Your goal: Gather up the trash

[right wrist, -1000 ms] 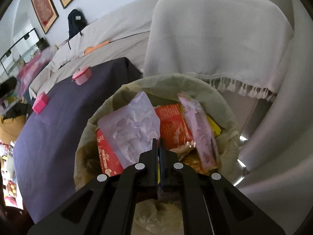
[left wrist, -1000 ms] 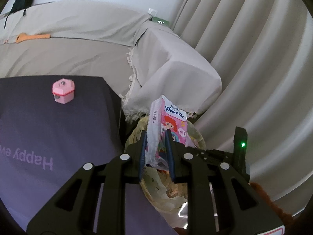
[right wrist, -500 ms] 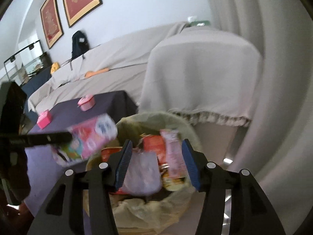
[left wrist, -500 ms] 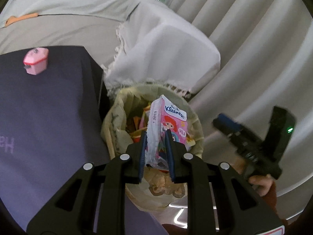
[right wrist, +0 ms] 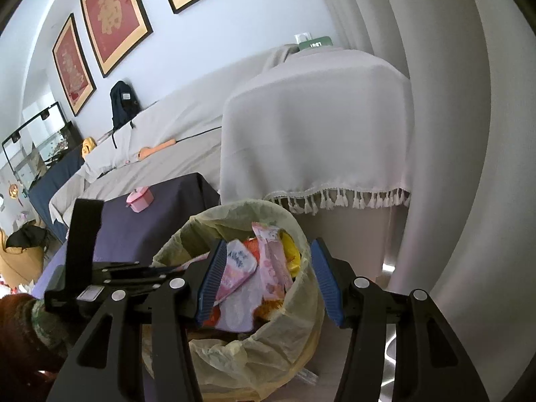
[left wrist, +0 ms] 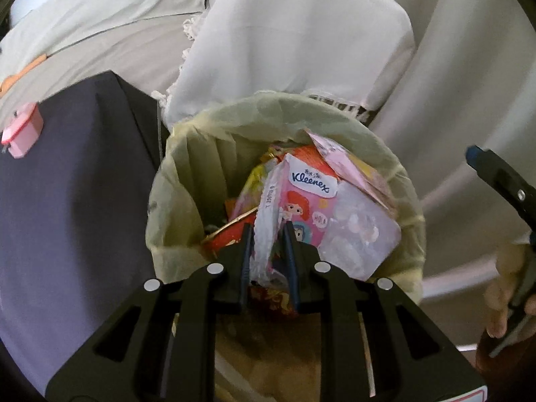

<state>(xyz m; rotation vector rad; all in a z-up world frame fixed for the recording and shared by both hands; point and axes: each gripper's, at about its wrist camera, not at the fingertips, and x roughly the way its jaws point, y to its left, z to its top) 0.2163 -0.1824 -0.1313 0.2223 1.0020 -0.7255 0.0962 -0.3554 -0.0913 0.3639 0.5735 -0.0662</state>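
The lined bin [left wrist: 187, 181] beside the dark worktop [left wrist: 73, 184] is heaped near its rim; in my judgement a drop here could slide off the pile. The left hand-held gripper [left wrist: 266, 251] tilts down over it, clamped on the Kleenex pack [left wrist: 301, 201]. The right hand-held gripper [right wrist: 264, 281] stands apart, jaws parted, empty.

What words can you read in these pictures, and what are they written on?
"Kleenex": on the pink tissue pack held in the left gripper.
"HOLA": in a speech bubble on the same pack.
Side code on the pack: too blurred.
Green sign behind the sofa: too small.
Framed pictures: gold characters, unreadable.
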